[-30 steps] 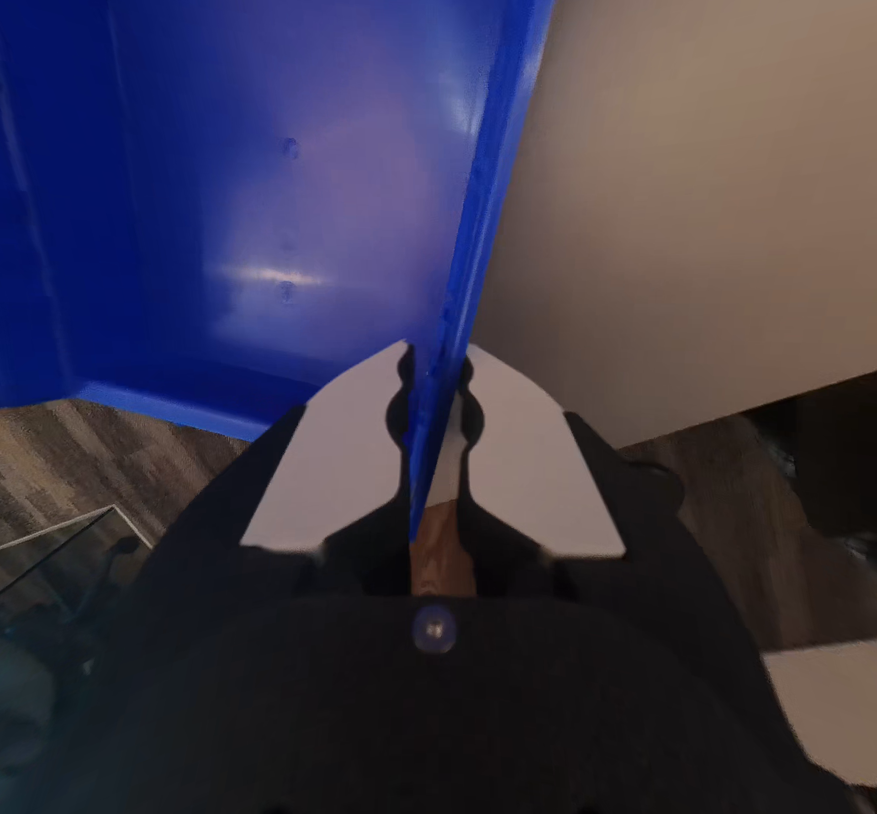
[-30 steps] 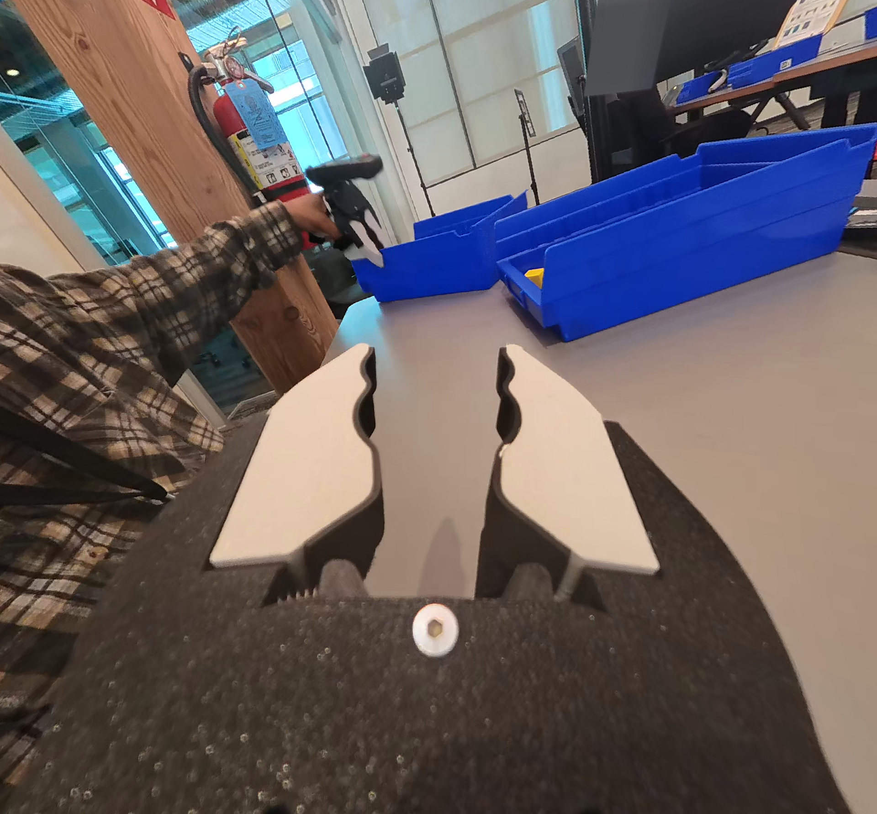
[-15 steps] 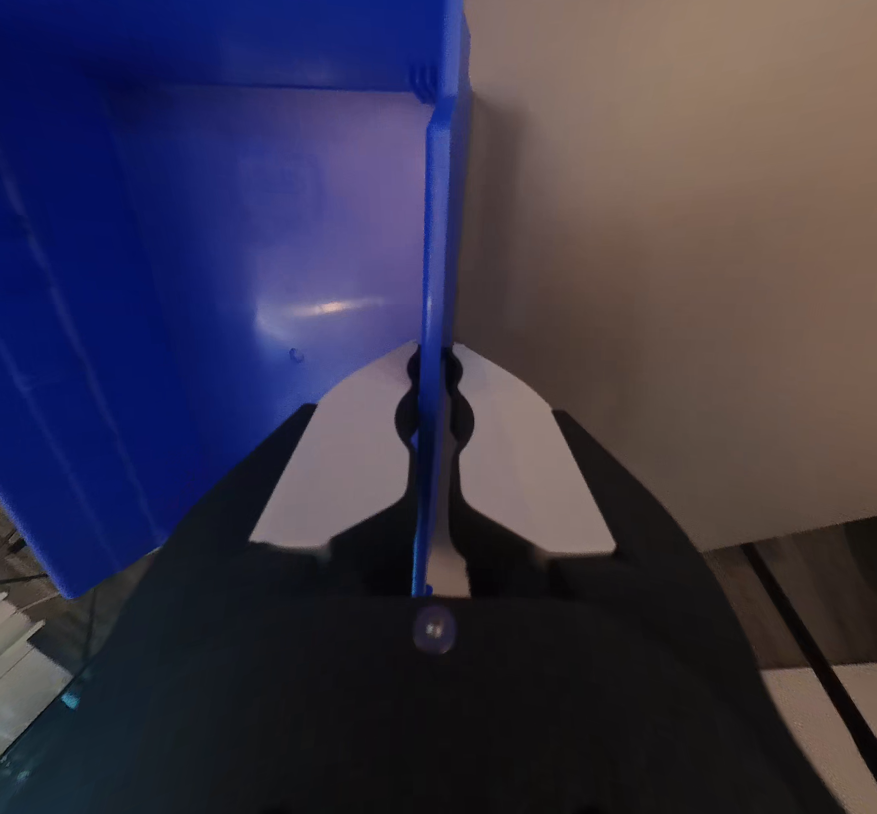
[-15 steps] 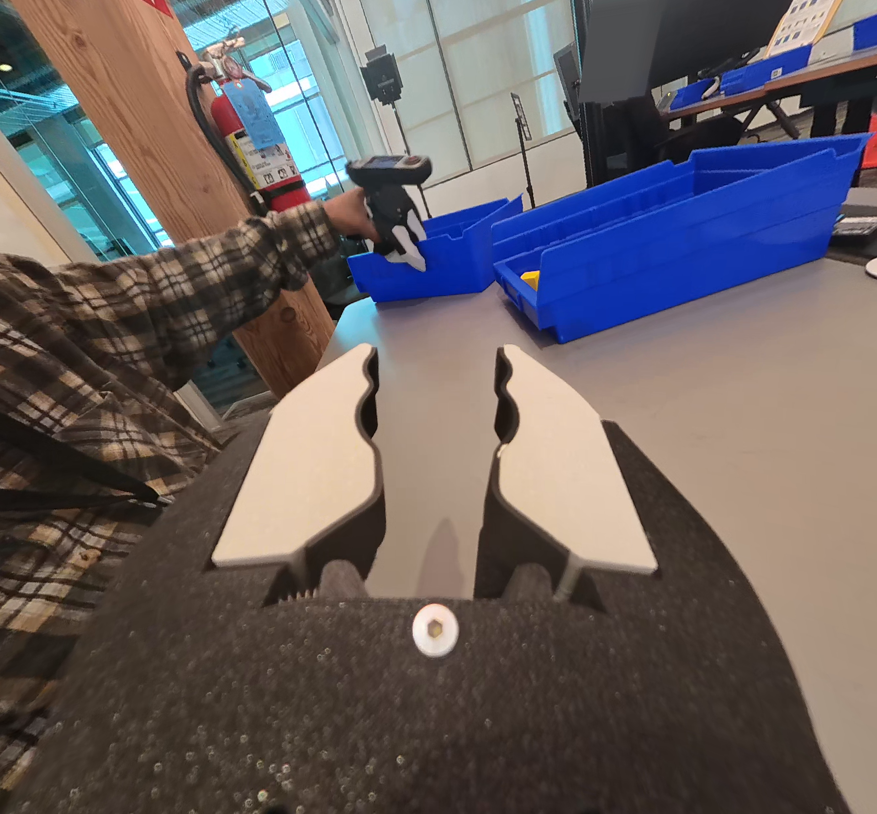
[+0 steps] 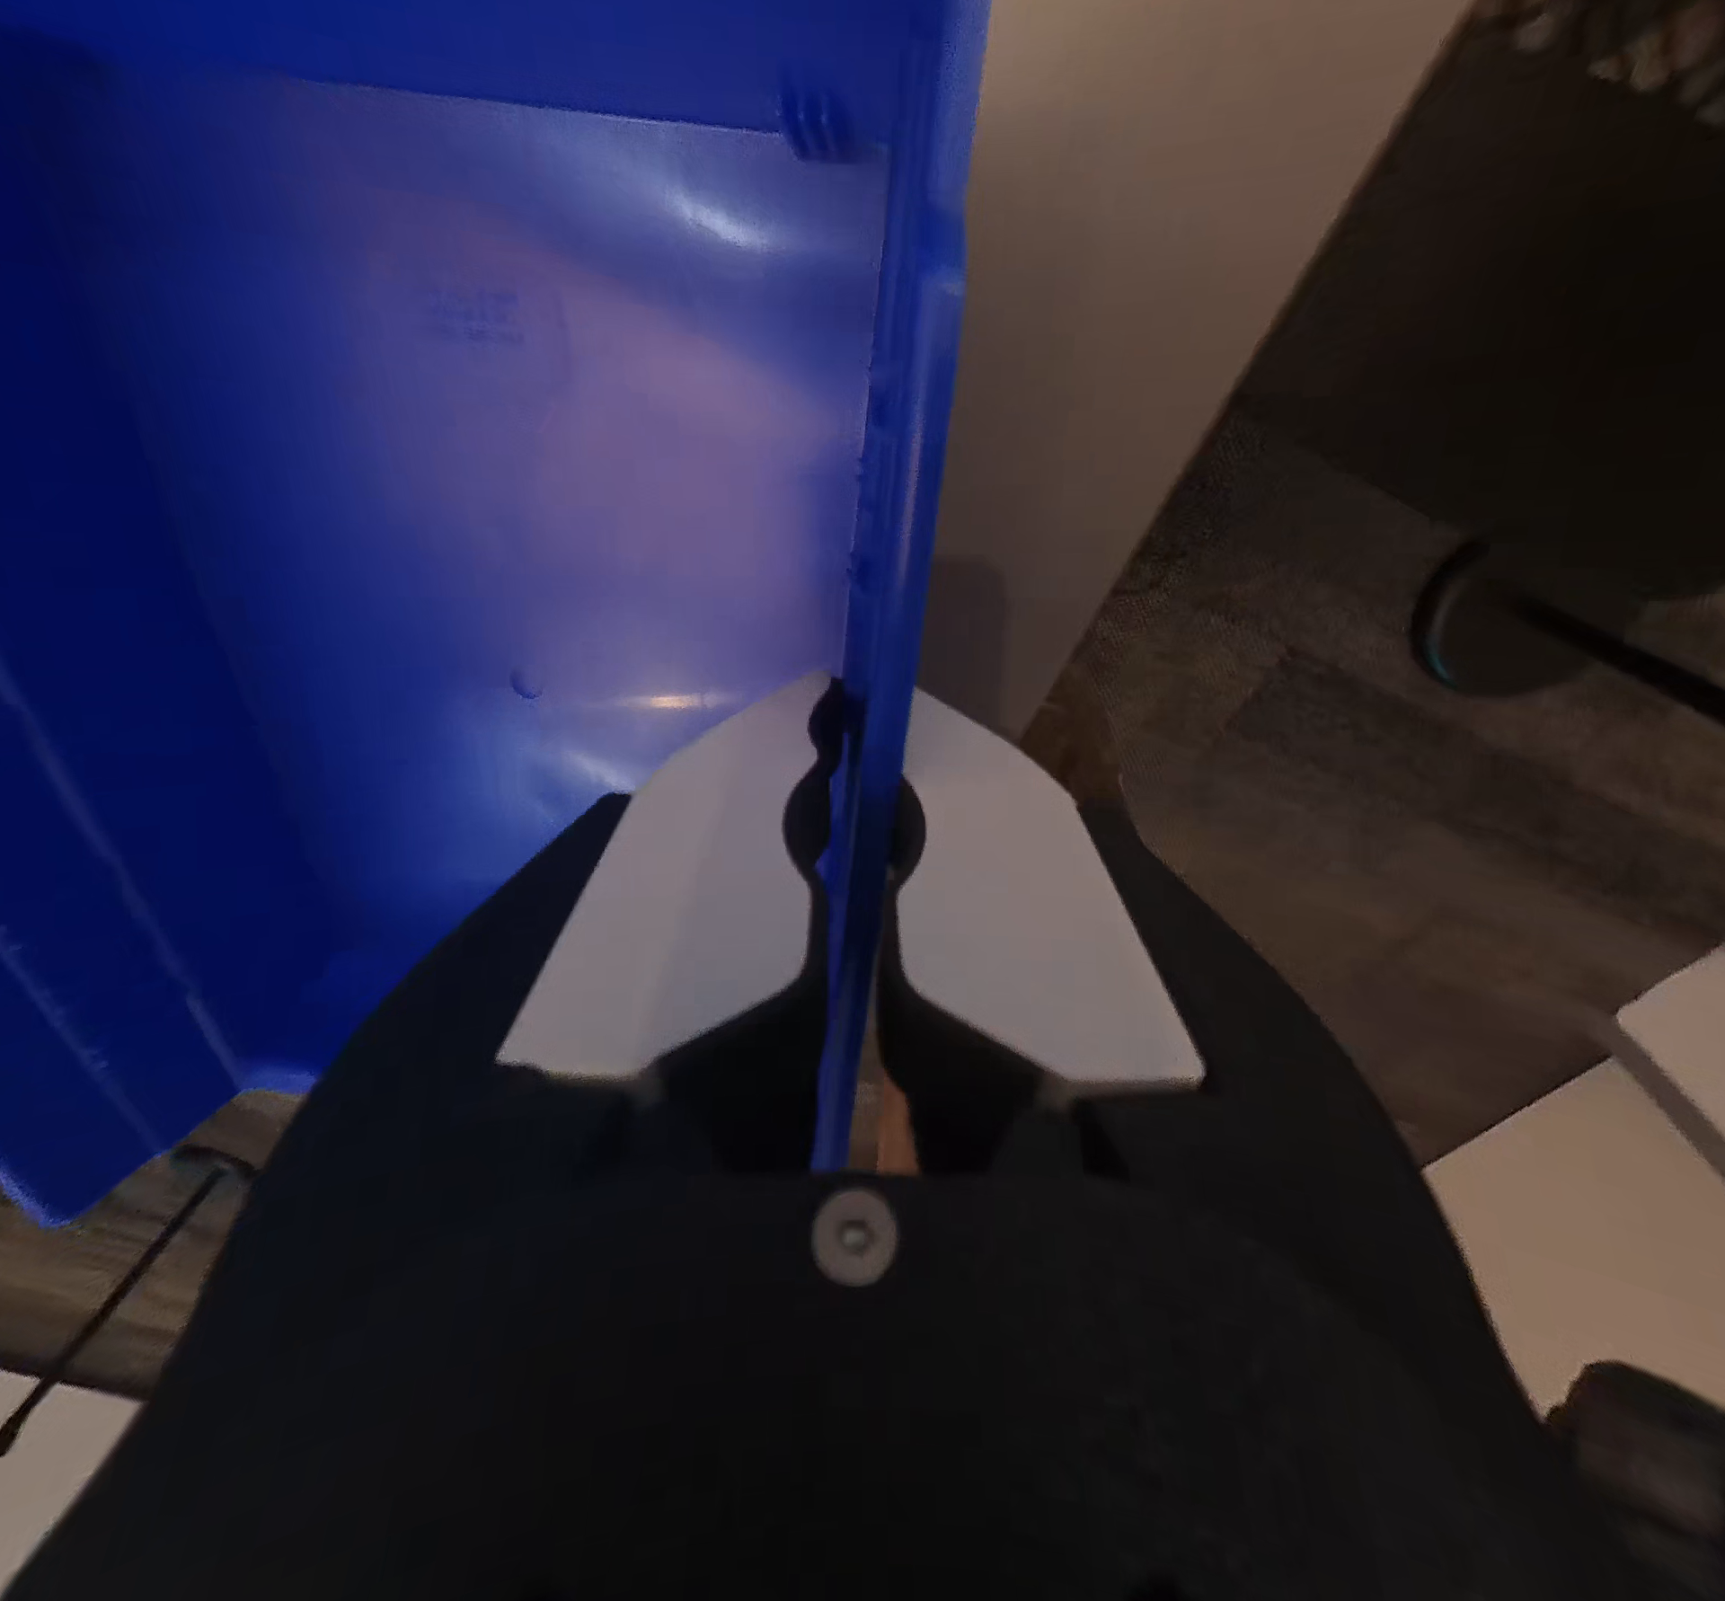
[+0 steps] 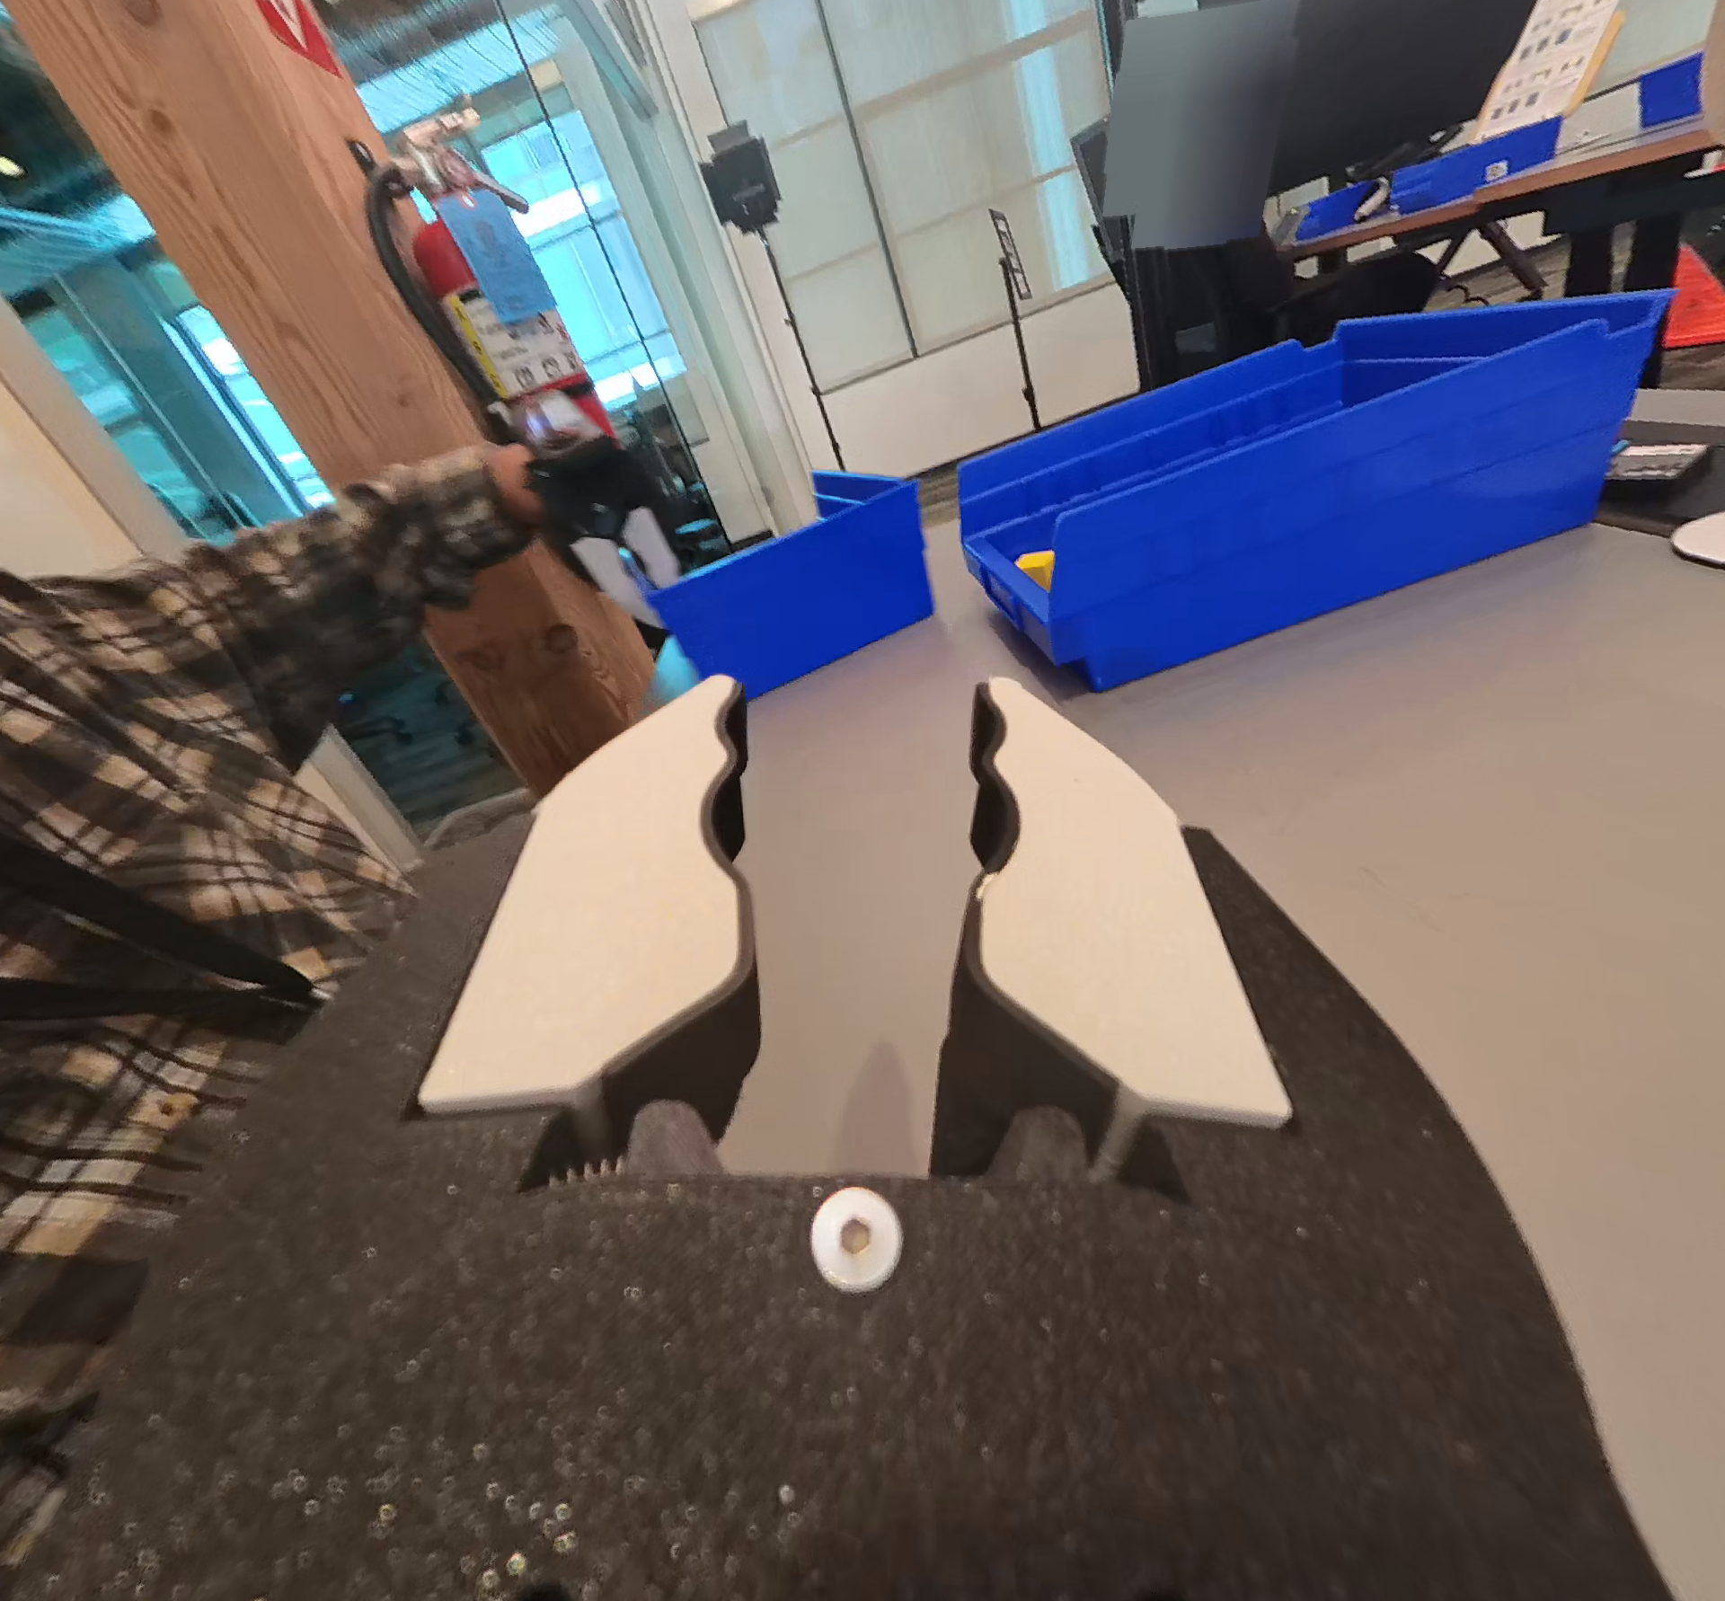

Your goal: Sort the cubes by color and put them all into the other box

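My left gripper (image 5: 863,707) is shut on the side wall of an empty blue box (image 5: 420,483), seen from above in the left wrist view. The right wrist view shows that same box (image 6: 812,595) at the far left of the grey table (image 6: 1353,809), with the left gripper (image 6: 644,553) at its near left corner. A longer blue box (image 6: 1307,529) with dividers stands to its right; a yellow cube (image 6: 1036,569) shows in its near end. My right gripper (image 6: 857,707) is open and empty, low over the table well short of both boxes.
A wooden post (image 6: 280,296) with a red fire extinguisher (image 6: 467,287) stands left of the table. A plaid sleeve (image 6: 233,623) reaches across the left side. In the left wrist view the table edge (image 5: 1073,623) and dark floor (image 5: 1353,763) lie right of the box.
The left gripper has kept its hold on the small box wall and swung the box round on the table's far left corner. The right gripper has barely moved.
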### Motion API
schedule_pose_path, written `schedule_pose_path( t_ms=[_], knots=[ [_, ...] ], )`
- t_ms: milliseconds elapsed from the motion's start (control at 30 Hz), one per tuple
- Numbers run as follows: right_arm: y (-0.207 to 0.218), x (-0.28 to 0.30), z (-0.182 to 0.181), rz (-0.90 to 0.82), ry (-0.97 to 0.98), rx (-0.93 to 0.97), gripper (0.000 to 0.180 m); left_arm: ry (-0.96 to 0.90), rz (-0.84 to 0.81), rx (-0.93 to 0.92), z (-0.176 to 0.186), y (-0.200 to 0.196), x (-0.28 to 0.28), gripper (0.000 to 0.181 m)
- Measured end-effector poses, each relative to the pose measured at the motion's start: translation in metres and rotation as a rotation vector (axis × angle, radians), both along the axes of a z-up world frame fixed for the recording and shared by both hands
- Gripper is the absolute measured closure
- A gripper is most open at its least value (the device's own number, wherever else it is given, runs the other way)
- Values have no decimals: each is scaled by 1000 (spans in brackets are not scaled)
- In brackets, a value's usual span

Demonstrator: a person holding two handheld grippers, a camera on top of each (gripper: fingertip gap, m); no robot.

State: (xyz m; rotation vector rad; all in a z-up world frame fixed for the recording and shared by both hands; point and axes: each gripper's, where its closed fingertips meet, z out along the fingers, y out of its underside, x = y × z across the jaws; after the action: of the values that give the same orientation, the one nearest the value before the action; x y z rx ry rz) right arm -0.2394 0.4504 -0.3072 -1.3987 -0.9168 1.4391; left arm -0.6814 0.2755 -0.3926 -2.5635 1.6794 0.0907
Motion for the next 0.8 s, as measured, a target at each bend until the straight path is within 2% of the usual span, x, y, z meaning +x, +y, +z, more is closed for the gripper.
schedule_pose_path(
  t_ms=[167, 300, 567, 667, 800],
  knots=[
    [-2, -4, -5, -2, -29, 7, 134, 23, -100, -19, 0, -25, 41, 175],
    [-7, -5, -1, -8, -22, 24, 134, 53, -230, -19, 0, -28, 81, 173],
    [-25, 33, 18, -108, -65, 33, 133, 75, -457, -2, -1, -8, 196, 173],
    [-34, 61, 22, -179, -146, 30, 133, 56, -466, 12, -2, 0, 250, 174],
    [-44, 101, 24, -284, -267, -36, 133, 28, -454, 138, -2, 24, 339, 172]
  ],
)
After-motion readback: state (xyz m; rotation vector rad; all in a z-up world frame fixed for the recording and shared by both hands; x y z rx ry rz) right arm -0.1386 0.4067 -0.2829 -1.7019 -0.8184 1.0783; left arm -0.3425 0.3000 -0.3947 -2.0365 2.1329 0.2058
